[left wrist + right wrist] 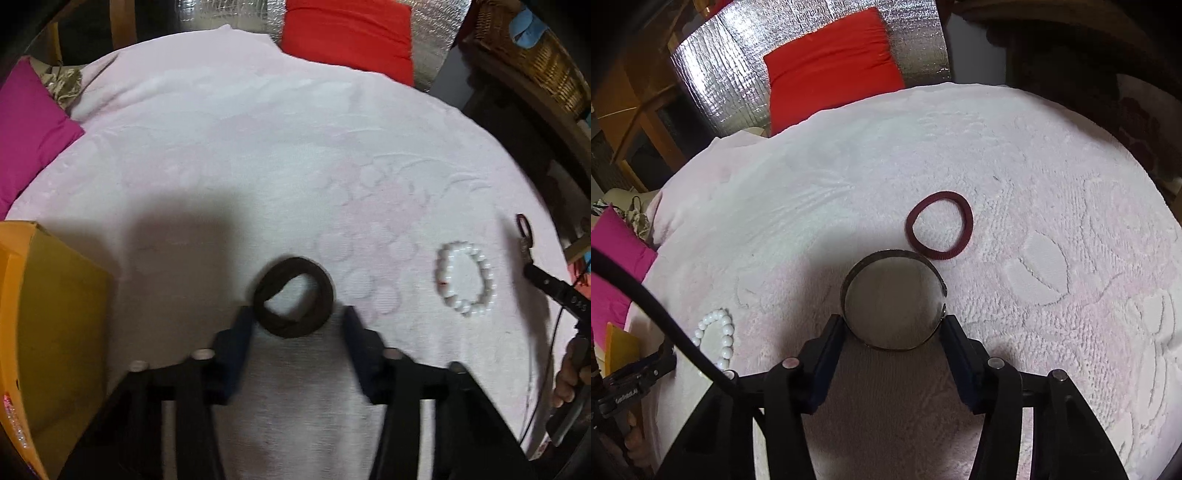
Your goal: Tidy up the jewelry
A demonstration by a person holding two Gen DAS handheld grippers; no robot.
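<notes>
Left jaws: the left gripper has its two jaws apart, one on each side of the dark band. The left jaw is right at the band's edge – I cannot tell if it touches. The right jaw is just beside it with a small gap.
Dark band: a wide, dark brown ring with a fold in it. It lies flat on the pink towel.
Right jaws: the right gripper has its jaws wide apart around the metal bangle. Both jaws sit right at its sides, but I cannot tell if they squeeze it.
Metal bangle: a thin, round, silver-brown hoop. It rests on the towel between the jaws.
Red hair tie: a dark red stretchy loop, lying just past the bangle, a bit to the right – very near it.
White bead bracelet: a ring of round white beads, on the towel to the right of the dark band, well apart from it.
Yellow box: an open box at the left edge of the towel.
Red cushion: past the far edge of the towel.
Pink cushion: at the far left.
Wicker basket: up in the right corner.
</notes>
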